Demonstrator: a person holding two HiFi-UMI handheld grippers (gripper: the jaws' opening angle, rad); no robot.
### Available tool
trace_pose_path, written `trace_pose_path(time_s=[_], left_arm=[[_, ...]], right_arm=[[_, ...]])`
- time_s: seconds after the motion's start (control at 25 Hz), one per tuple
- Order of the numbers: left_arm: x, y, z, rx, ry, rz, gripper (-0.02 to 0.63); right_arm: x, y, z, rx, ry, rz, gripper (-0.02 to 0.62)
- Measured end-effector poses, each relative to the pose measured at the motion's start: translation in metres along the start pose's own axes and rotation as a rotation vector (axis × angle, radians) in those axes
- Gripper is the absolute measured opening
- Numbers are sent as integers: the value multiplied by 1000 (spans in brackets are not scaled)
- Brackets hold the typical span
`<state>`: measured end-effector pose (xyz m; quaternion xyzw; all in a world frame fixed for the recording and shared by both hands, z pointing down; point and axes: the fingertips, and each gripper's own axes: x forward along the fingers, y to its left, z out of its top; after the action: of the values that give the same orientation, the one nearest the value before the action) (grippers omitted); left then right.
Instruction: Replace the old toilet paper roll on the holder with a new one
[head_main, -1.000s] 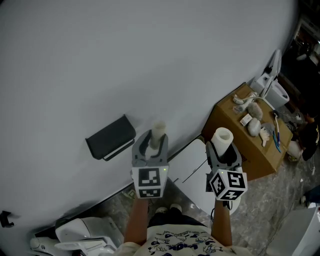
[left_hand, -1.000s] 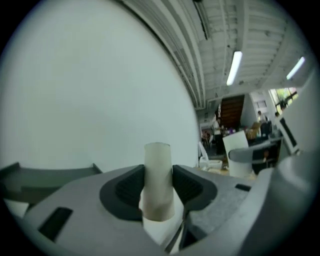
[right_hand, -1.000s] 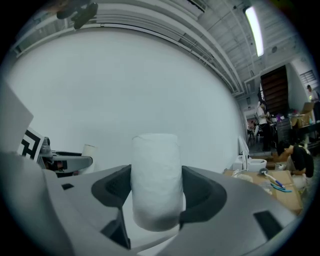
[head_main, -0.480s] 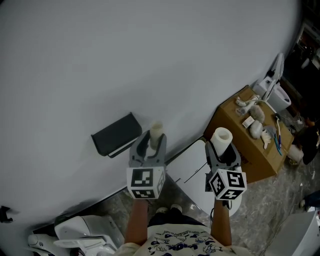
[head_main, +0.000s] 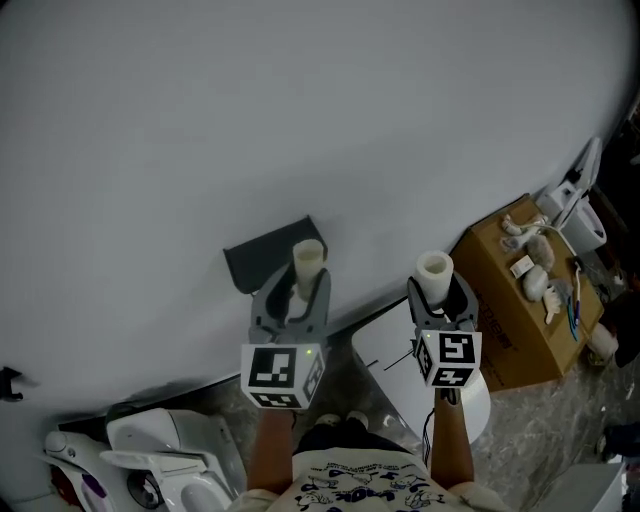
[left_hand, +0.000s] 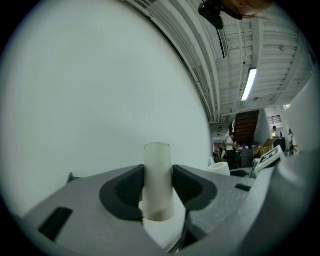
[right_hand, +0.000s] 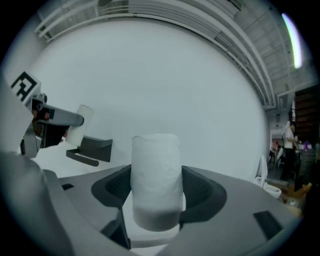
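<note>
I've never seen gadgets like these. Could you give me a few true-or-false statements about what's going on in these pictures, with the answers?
1. The left gripper is clamped on a thin pale tube. True.
2. The right gripper holds nothing. False: its jaws are shut on a thicker white paper roll.
3. A roll sits on the dark holder on the wall. False: in the right gripper view the holder looks bare.
4. In the head view, a cardboard box with small items on top stands at the right. True.
</note>
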<state>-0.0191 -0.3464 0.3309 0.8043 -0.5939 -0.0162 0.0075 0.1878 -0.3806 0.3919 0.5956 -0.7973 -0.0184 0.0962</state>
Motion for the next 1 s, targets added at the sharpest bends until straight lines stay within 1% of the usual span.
trace_pose_path(time_s=[0.24, 0.44, 0.56, 0.76, 0.84, 0.92, 1.0], left_arm=[[-36, 44, 9, -10, -19, 107, 181], [-59, 69, 11, -15, -21, 173, 181], [-70, 78, 11, -12, -19, 197, 181], [-81, 87, 8, -7, -6, 221, 181], [-84, 89, 7, -7, -3, 226, 181], [-86, 90, 8, -6, -2, 228, 181], [-88, 91, 8, -7, -2, 229, 181]], right_arm=[[35, 44, 1, -205, 13, 104, 308], [57, 68, -1, -408, 8, 161, 308], [69, 79, -2, -585, -1, 176, 308], [89, 95, -17, -932, -3, 217, 308], [97, 97, -23, -1065, -13, 221, 308], [104, 98, -27, -1173, -31, 213, 308], [109, 101, -28, -1255, -49, 206, 308]])
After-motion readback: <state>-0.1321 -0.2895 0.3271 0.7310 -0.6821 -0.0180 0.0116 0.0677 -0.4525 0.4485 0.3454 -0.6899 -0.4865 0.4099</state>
